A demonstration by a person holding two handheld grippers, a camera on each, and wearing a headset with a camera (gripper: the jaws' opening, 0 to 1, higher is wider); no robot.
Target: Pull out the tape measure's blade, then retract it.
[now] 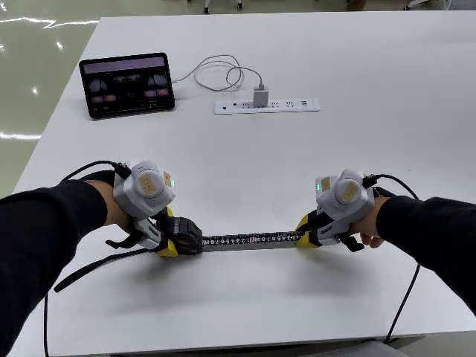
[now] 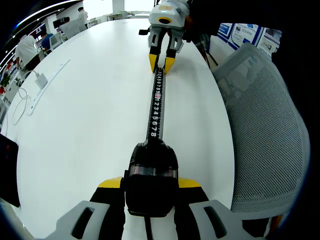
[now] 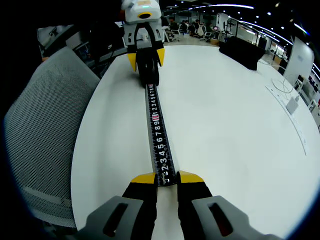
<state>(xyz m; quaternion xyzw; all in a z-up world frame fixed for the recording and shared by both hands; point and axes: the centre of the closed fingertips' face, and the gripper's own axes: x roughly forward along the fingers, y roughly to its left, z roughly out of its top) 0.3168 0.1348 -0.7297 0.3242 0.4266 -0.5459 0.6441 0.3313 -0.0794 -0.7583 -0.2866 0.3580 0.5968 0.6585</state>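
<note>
In the lower middle of the head view, the black tape measure case (image 1: 186, 236) lay on the white worktop (image 1: 297, 163), held in the left hand-held gripper (image 1: 172, 242). That gripper's yellow-tipped jaws stood as wide apart as the case and pressed against its two sides. In the left gripper view the case (image 2: 151, 175) sat at the bottom centre between them. The blade (image 1: 249, 239) was drawn out of the case and ran flat along the worktop toward the right of the frame, its printed numbers facing up. Its far end lay in the right hand-held gripper (image 1: 303, 230). In the right gripper view, that gripper (image 3: 167, 178) had its jaws brought almost together, with the tip of the blade (image 3: 157, 130) pinched between the yellow ends at the bottom centre. Both grippers rested low at the near edge of the worktop, well apart, with the blade stretched straight between them. At the upper left of the head view a tablet (image 1: 126, 83) stood propped. To its right lay a white power strip (image 1: 268, 105) with a charger (image 1: 260, 97) plugged in and a looped cable (image 1: 219, 74). A grey mesh chair (image 2: 260, 130) showed at the right of the left gripper view.
</note>
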